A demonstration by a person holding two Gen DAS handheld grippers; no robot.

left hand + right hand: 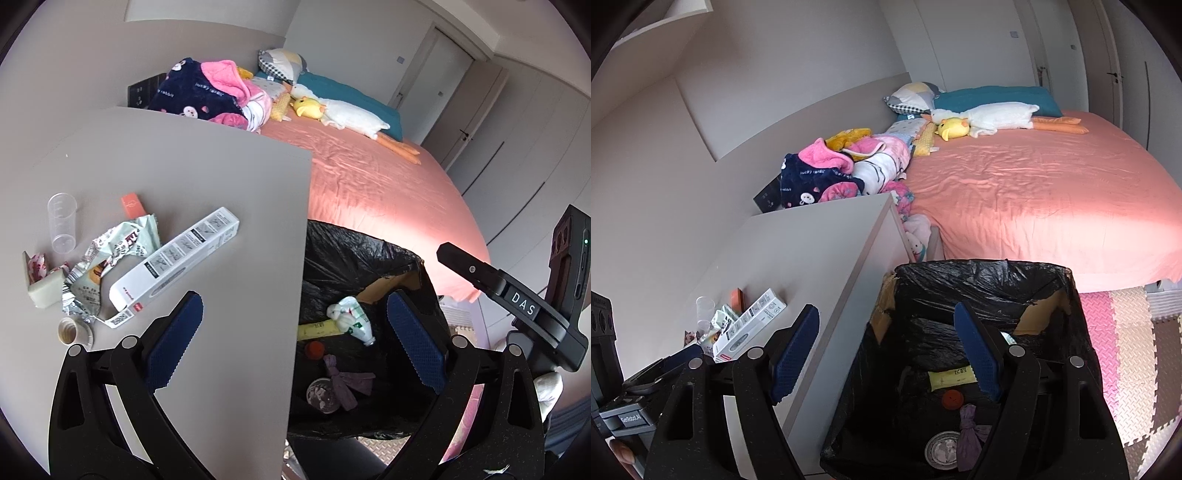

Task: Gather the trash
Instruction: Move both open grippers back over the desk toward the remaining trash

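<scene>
1. Gathering is the step in hand, judged from the layout: litter waits on the grey table top [184, 177], while the black-lined trash bin [369, 258] just beside the table's edge already holds some.

2. Taking the long white carton [173, 264] as the landmark, the uncollected pieces lie in one cluster:
   - one crumpled foil wrapper [110, 258], touching the carton's left side;
   - one clear plastic cup [62, 221], further left of it, lying on its side;
   - one small orange box [132, 205], beyond the carton toward the wall;
   - one pale cap-like ring [75, 331], near the carton's near end;
   - one small beige block with a patterned scrap [42, 280], left of the wrapper.

3. Inside the bin, countable from the left wrist view: one crushed white bottle [349, 319], one yellow strip [317, 328], one orange cap [315, 349], one purple knotted rag [345, 380], one round lid or cup [321, 395].

4. The left gripper [295, 343] has its blue pads spread wide with nothing between them, straddling the table edge and bin. The right gripper [886, 354] is likewise spread and empty over the bin.

5. The next move probably calls for swinging the left gripper toward the carton and closing across its narrow width.
</scene>
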